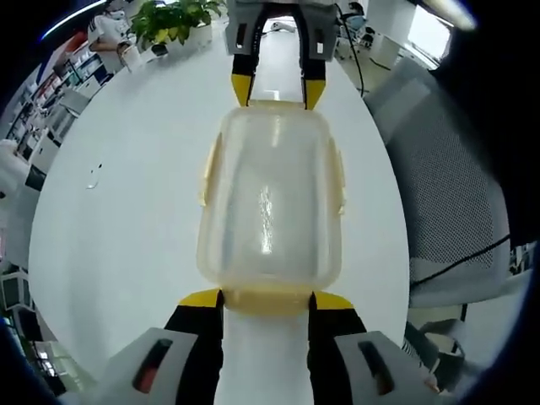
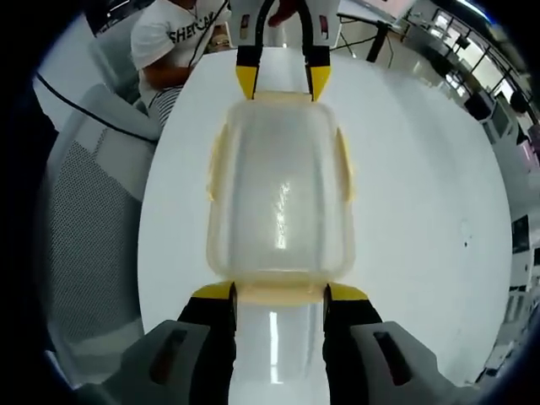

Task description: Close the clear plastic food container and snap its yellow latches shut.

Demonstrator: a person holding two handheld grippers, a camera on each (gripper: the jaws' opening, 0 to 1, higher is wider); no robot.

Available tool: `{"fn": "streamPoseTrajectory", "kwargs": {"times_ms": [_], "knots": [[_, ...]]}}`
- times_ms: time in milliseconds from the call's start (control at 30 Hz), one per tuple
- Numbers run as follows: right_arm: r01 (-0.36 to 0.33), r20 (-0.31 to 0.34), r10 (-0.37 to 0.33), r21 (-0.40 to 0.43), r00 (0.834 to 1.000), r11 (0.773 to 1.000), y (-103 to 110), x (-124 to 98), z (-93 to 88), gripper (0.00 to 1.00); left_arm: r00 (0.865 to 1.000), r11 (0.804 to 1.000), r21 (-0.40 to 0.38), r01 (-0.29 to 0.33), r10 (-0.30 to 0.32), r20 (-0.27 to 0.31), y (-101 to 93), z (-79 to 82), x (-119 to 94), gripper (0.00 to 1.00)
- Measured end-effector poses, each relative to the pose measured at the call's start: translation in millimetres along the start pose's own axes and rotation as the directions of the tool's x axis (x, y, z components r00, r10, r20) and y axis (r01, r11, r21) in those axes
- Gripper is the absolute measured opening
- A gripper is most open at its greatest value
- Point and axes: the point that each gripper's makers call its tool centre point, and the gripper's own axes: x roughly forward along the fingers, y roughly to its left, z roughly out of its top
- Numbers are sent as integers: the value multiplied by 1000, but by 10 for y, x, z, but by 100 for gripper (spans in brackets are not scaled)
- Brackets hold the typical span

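Clear plastic food container [image 1: 270, 202], one in all, sits lid-on in the middle of a round white table [image 1: 135, 211], a rounded rectangle with frosted, glossy walls through which no contents can be made out. Four yellow latches can be counted on it: one on each long side [image 1: 207, 169] and one at each short end [image 1: 268, 297], the pale yellow flaps lying against the box; whether they are snapped fully home cannot be told. Two hand-held grippers face each other across it. The left hand-held gripper [image 1: 268, 302] stands with its two black, yellow-tipped jaws set moderately apart, tips touching the near end latch and gripping nothing between them. The right hand-held gripper [image 2: 278, 294] does the same at the opposite end, jaws likewise apart and pressed to that end latch [image 2: 278, 291]. Beside the table stands one grey mesh-backed chair [image 2: 84, 245], and a potted green plant [image 1: 173, 21] sits at the table's far edge.
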Motion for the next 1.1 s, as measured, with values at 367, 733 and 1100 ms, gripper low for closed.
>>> {"fn": "streamPoseTrajectory", "kwargs": {"times_ms": [367,733,1100], "knots": [[-9,9,9,3,1000,1000,-1,-26,-216,37,1000,1000,-7,21,-21,10,-22,192,99,33],[-15,10,15,5,1000,1000,-5,-81,-451,37,1000,1000,-10,19,-18,12,-39,412,189,33],[-23,12,23,1,1000,1000,27,-124,-637,37,1000,1000,-18,23,-23,7,-85,586,284,33]]}}
